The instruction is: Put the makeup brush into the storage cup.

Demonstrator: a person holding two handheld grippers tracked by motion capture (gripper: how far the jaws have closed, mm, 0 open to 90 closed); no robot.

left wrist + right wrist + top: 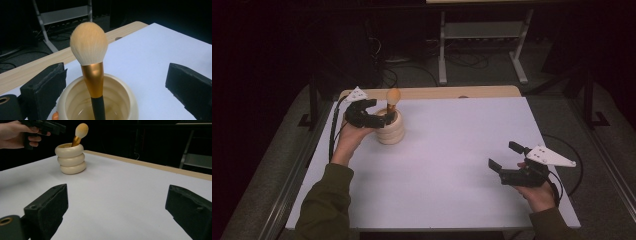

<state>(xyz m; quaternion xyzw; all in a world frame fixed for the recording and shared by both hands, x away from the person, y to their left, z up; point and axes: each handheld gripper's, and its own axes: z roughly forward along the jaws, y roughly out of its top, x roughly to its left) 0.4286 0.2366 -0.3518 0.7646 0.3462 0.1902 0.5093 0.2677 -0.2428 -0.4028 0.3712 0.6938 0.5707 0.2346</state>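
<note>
A cream ringed holder [392, 129] stands at the table's far left, also seen as the holder [70, 158] and the holder [125, 100]. A makeup brush [392, 97] with a gold ferrule and pale bristles stands upright inside it, shown close up as the brush [91, 60] and farther off as the brush [79, 133]. My left gripper [379, 113] hovers at the holder's rim, open, its jaws on either side of the brush without touching it. Near the front right, my right gripper [507, 156] is held open above the table with nothing between its jaws.
The white table top [452, 155] has a wooden strip [437, 92] along its far edge. A metal stand [482, 40] and cables lie on the dark floor beyond. Metal rails run along both table sides.
</note>
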